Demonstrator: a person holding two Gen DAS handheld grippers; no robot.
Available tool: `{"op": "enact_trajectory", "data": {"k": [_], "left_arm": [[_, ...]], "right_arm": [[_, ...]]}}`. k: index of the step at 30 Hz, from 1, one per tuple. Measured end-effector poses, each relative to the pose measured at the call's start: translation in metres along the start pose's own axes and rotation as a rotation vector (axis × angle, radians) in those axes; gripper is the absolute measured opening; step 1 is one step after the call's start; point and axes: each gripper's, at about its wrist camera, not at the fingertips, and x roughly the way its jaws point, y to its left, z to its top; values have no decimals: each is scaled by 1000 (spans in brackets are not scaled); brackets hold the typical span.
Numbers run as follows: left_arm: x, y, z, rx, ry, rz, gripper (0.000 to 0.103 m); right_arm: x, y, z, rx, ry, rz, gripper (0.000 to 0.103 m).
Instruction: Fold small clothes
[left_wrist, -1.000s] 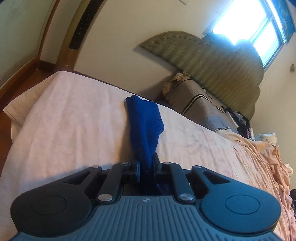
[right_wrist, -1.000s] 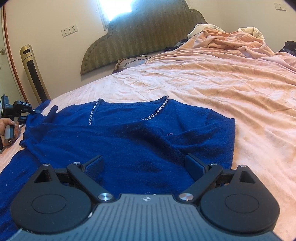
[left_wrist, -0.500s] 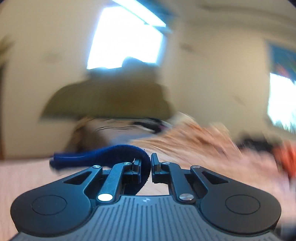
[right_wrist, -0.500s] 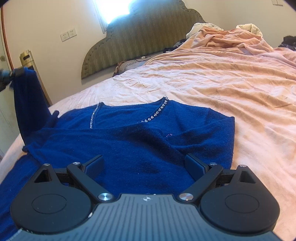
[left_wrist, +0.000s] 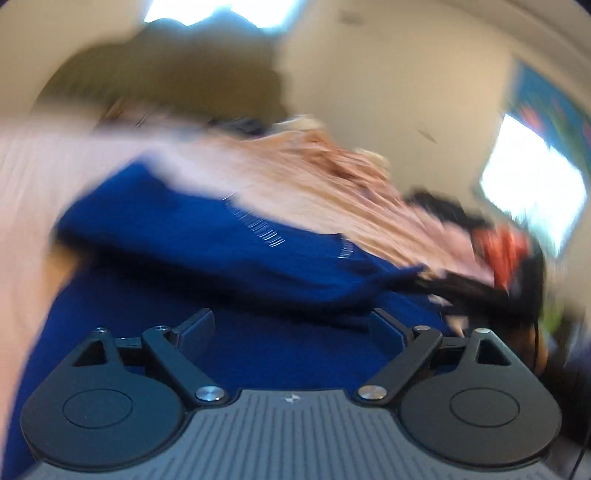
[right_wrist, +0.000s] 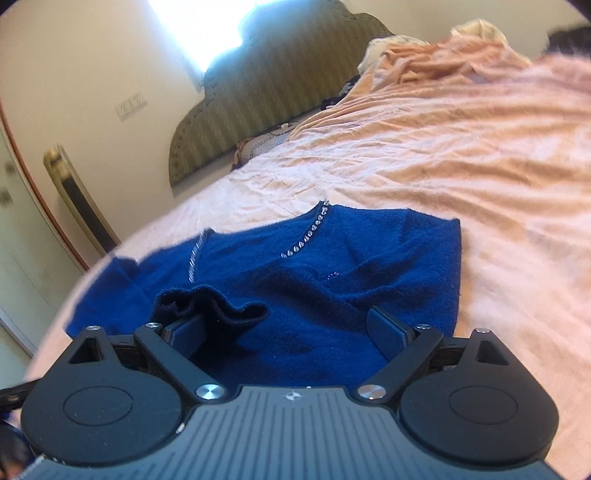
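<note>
A dark blue knit sweater (right_wrist: 332, 273) with a beaded neckline (right_wrist: 306, 236) lies on the bed. Its left sleeve is folded across the body, the cuff (right_wrist: 218, 302) resting crumpled just beyond my right gripper's left finger. My right gripper (right_wrist: 291, 332) hovers open over the sweater's lower body with nothing between its fingers. The left wrist view is motion-blurred. There my left gripper (left_wrist: 295, 326) is open above the blue sweater (left_wrist: 229, 258), holding nothing.
The peach bedsheet (right_wrist: 461, 147) stretches away to the right, with bunched bedding (right_wrist: 443, 48) at the far end. An olive padded headboard (right_wrist: 266, 92) and a pillow (right_wrist: 258, 144) stand at the back. A gold tower fan (right_wrist: 77, 195) stands by the left wall.
My left gripper, shut on the sleeve a second ago, swung it over the sweater's body, opened and let it go. The right gripper moved in closer over the sweater.
</note>
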Motion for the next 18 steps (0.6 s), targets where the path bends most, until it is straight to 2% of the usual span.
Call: {"op": "enact_trajectory", "data": {"k": [1, 3, 6, 8, 11, 14, 16, 17, 18], "left_arm": [[0, 13, 4, -86, -12, -10, 91], [-4, 28, 6, -175, -72, 11, 91], [0, 26, 9, -150, -62, 16, 91], [3, 26, 9, -137, -54, 12, 91], [8, 28, 8, -158, -55, 0, 91], [2, 27, 3, -159, -58, -4, 91], [2, 26, 0, -160, -59, -6, 91], [1, 27, -1, -163, -60, -8, 91], [0, 28, -3, -165, -61, -10, 91]], "right_arm": [[-4, -5, 2, 46, 1, 17, 92], [-14, -16, 4, 194, 8, 61, 94], [-22, -30, 5, 440, 33, 178, 97], [-22, -29, 6, 508, 68, 208, 97], [-22, -14, 9, 485, 103, 206, 92], [-14, 3, 10, 419, 185, 159, 85], [-6, 16, 7, 337, 241, 81, 84], [-2, 22, 5, 296, 253, 43, 80], [-1, 27, 4, 263, 250, 32, 81]]}}
